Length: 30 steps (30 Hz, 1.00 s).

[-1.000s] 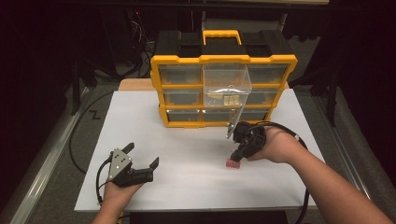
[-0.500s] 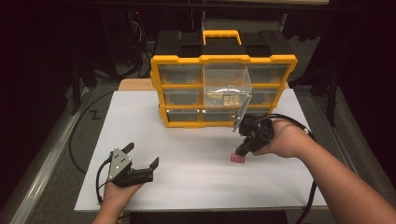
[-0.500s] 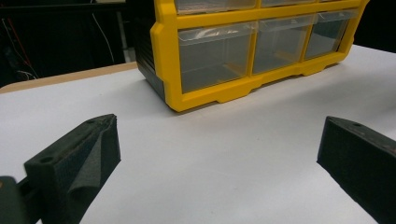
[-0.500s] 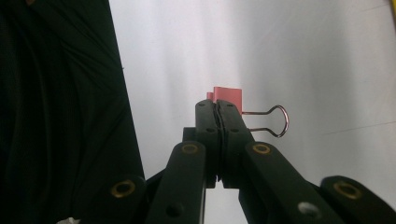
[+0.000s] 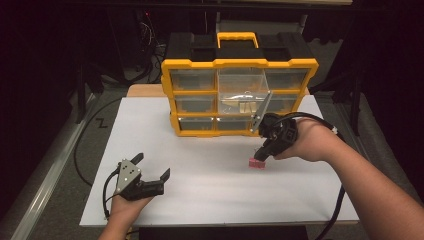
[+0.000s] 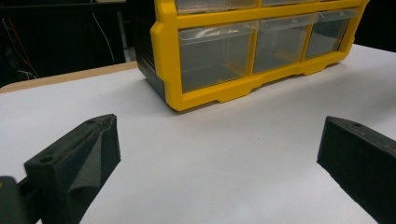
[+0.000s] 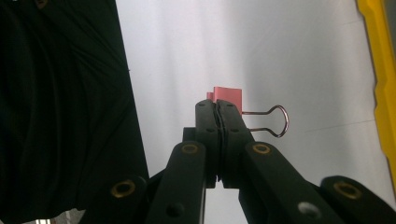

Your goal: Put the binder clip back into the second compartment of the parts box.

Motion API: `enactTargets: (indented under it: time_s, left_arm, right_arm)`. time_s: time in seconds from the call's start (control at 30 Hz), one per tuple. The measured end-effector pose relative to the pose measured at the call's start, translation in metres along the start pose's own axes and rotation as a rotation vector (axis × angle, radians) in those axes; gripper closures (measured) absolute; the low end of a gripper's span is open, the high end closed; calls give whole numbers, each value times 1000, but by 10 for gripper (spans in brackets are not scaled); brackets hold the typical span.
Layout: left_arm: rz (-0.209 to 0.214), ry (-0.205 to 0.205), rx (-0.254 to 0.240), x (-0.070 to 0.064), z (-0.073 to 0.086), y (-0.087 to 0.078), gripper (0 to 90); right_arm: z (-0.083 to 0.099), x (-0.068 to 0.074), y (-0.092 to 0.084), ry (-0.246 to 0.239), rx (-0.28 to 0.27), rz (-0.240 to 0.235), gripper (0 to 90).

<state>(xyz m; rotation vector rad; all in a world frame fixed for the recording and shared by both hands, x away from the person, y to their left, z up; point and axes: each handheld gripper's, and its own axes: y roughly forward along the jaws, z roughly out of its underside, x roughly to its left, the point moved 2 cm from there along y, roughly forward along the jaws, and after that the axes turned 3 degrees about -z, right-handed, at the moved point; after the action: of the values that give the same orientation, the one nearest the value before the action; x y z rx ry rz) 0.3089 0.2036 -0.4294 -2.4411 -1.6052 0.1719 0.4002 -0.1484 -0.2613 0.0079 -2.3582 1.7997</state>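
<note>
A pink binder clip hangs just above the white mat, in front of the organizer's right end. My right gripper is shut on it and points down. In the right gripper view the jaws are pressed together at the clip's pink body, and its wire handles stick out to the right. My left gripper rests low at the mat's front left, open, nothing between its jaws. The yellow and black drawer organizer stands at the back, with its middle clear drawer pulled out.
The white mat covers the table and ends near the front edge. Cables trail off the left side and from the right hand. The organizer's lower drawers face my left gripper across bare mat. Dark surroundings lie beyond the table.
My right hand has lifted the pink clip off the mat and carried it slightly right, toward the organizer. My left gripper has stayed put.
</note>
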Motion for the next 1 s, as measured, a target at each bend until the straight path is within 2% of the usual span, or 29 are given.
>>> enactTargets:
  time_s: [1.0]
  left_arm:
    - [1, -3, 0, -1, 0, 0, 4]
  right_arm:
    - [-18, 8, -59, -17, -17, 38, 900]
